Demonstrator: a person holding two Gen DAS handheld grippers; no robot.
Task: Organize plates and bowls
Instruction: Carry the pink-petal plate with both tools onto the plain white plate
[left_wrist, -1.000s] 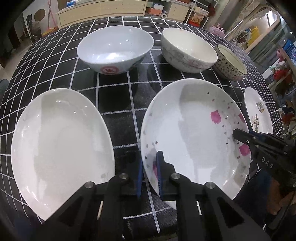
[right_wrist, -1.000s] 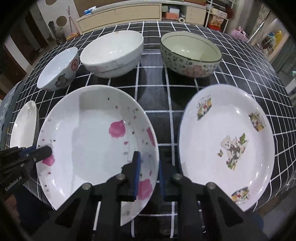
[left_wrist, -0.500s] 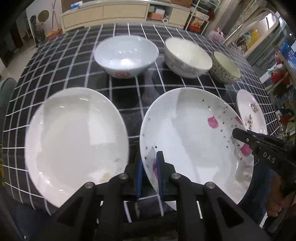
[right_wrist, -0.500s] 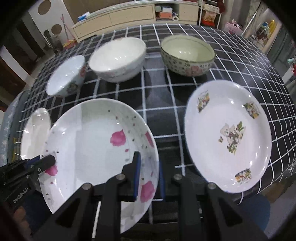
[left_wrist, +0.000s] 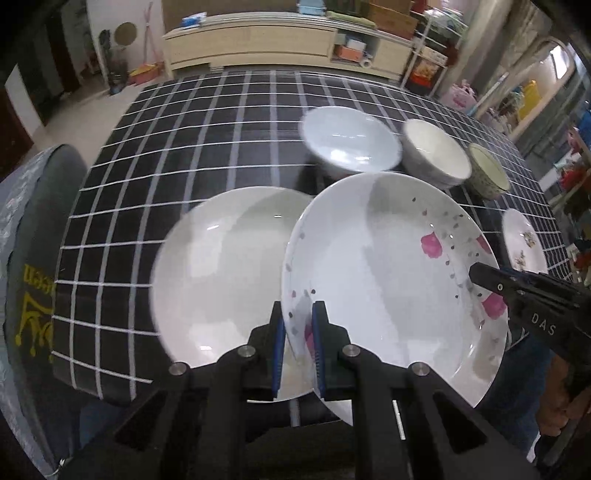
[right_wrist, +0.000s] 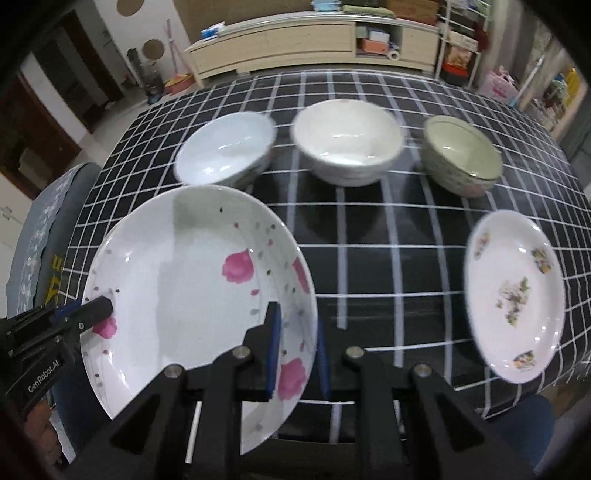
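While both grippers clamp opposite rims of the pink-flowered plate (left_wrist: 388, 273), the plate now hangs lifted clear of the checked tablecloth (left_wrist: 207, 122), where 1 second ago it lay flat on it. The left gripper (left_wrist: 298, 343) has its blue pads pressed onto the plate's near-left rim, which runs straight up between them. The right gripper (right_wrist: 297, 349) pinches the near-right rim the same way, the edge sitting between its 2 pads. In the left wrist view the right gripper reaches in from the right of the jaws and its tip lies on the plate's far rim.

The plain white plate (left_wrist: 221, 273) stays on the cloth, left of the left jaws; earlier a strip of cloth separated the 2 plates, and now the lifted plate's edge overlaps the plain one's right side. Ahead of the jaws 3 bowls stand in a row: the pale blue bowl (right_wrist: 225, 151), the white bowl (right_wrist: 347, 142) and the patterned bowl (right_wrist: 461, 157), all unmoved. The cartoon-printed plate (right_wrist: 513, 299) lies on the cloth well right of the right jaws, farther off than before.
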